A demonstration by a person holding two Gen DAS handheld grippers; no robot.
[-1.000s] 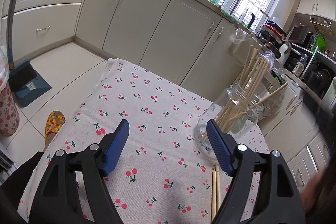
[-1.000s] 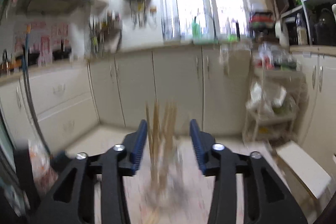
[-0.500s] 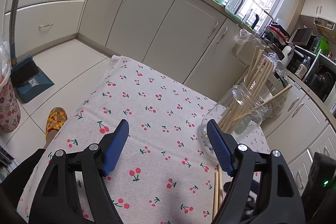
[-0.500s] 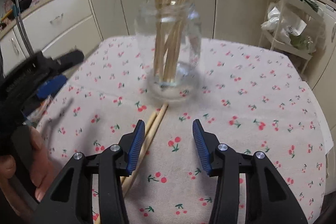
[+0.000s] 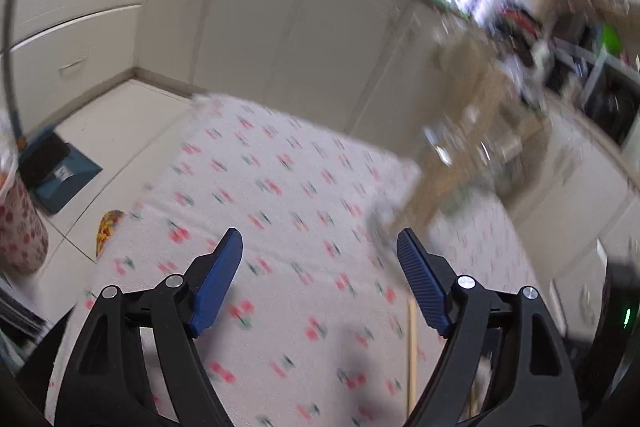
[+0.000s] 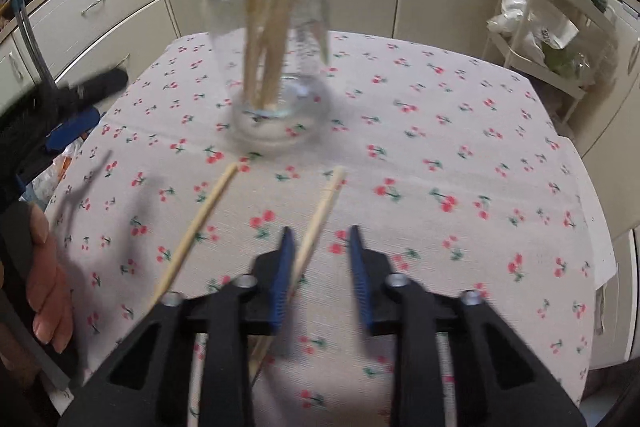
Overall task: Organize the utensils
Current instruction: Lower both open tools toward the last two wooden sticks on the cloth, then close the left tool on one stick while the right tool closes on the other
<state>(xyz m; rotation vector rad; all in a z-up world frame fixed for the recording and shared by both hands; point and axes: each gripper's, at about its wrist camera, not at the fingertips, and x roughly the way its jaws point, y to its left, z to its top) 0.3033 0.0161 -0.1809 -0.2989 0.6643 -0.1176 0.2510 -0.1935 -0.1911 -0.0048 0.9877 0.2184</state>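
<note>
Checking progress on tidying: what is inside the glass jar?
The glass jar holds a bundle of wooden chopsticks standing upright; their count is blurred, and their tops run out of frame.

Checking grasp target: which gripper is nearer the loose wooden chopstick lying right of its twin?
Right. The right gripper straddles that chopstick, jaws closing; the left gripper sits off at the table's edge.

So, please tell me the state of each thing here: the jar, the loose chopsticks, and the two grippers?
Glass jar: upright on the cherry tablecloth, holding several chopsticks.
Left loose chopstick: lying flat, untouched.
Right loose chopstick: between the right gripper's jaws, against one pad only.
Right gripper: jaws just been closing, not yet clamped.
Left gripper: open, empty, above the cloth.
</note>
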